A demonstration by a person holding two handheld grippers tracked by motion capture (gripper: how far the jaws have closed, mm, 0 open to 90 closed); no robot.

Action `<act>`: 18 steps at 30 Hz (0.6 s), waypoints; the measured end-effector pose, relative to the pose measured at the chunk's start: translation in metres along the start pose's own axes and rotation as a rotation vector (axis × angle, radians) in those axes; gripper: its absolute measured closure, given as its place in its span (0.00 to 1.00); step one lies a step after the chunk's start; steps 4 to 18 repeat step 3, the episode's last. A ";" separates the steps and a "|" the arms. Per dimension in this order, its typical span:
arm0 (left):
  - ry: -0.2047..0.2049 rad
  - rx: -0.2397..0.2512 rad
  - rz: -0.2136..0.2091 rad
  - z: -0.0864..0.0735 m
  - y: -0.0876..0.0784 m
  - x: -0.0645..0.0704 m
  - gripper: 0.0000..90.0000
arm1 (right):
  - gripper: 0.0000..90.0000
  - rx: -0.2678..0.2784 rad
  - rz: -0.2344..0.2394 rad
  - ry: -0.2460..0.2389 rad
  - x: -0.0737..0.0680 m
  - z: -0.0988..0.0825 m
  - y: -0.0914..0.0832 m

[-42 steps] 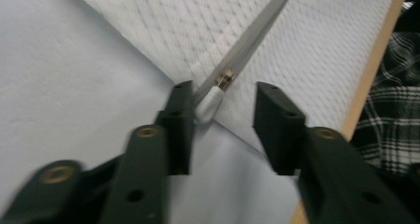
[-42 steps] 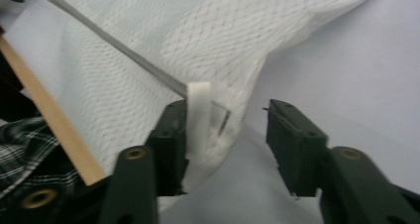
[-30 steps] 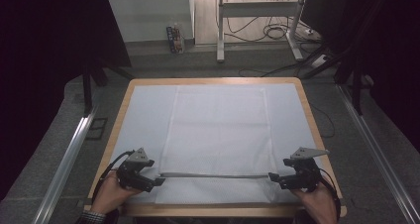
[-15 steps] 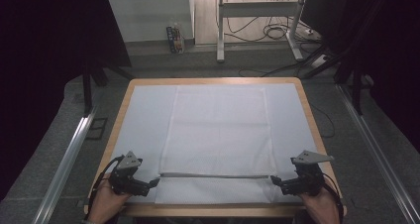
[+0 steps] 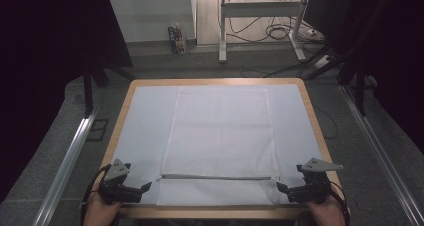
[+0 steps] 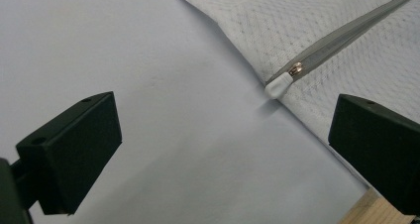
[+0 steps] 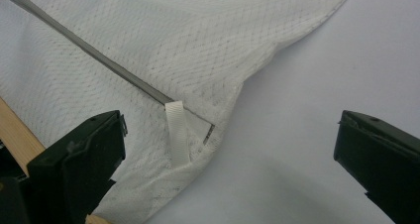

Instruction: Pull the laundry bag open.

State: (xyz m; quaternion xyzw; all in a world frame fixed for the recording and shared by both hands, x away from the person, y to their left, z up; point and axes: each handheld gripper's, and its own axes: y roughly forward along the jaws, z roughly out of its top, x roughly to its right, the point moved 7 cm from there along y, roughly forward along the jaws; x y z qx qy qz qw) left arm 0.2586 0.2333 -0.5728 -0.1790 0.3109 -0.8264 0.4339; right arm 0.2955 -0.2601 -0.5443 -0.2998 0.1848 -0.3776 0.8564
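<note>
Both grippers have let go and backed off: left gripper point(image 5: 145, 188) slid outward, jaws just opened wide and empty beside the zipper pull point(image 6: 296, 69); the mesh laundry bag point(image 5: 220, 136) lies flat mid-table; right gripper point(image 5: 281, 187) gapes empty by the ribbon loop point(image 7: 177, 130). Release step seems finished; withdrawing looks next

A square light-wood desk point(image 5: 306, 102) with a raised rim carries a pale blue-grey sheet point(image 5: 145, 131) that covers nearly all of its top, leaving the wooden edge bare around it. Directly on that sheet, centred and lying flat, is a white rectangular mesh laundry bag point(image 5: 220, 136) with a grey zipper point(image 5: 217, 176) running straight across it near the desk's near edge. The zipper's metal slider point(image 6: 295, 69) sits at the bag's left end, and a short white ribbon loop point(image 7: 177, 130) lies at its right end.
</note>
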 end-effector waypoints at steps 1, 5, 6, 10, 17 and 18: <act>0.006 -0.004 0.004 0.000 0.001 0.001 0.00 | 0.00 -0.002 0.006 0.001 0.000 0.000 0.000; 0.020 -0.018 0.006 0.000 0.002 0.002 0.01 | 0.00 -0.012 0.014 0.001 0.000 -0.001 0.001; 0.020 -0.018 0.006 0.000 0.002 0.002 0.01 | 0.00 -0.012 0.014 0.001 0.000 -0.001 0.001; 0.020 -0.018 0.006 0.000 0.002 0.002 0.01 | 0.00 -0.012 0.014 0.001 0.000 -0.001 0.001; 0.020 -0.018 0.006 0.000 0.002 0.002 0.01 | 0.00 -0.012 0.014 0.001 0.000 -0.001 0.001; 0.020 -0.018 0.006 0.000 0.002 0.002 0.01 | 0.00 -0.012 0.014 0.001 0.000 -0.001 0.001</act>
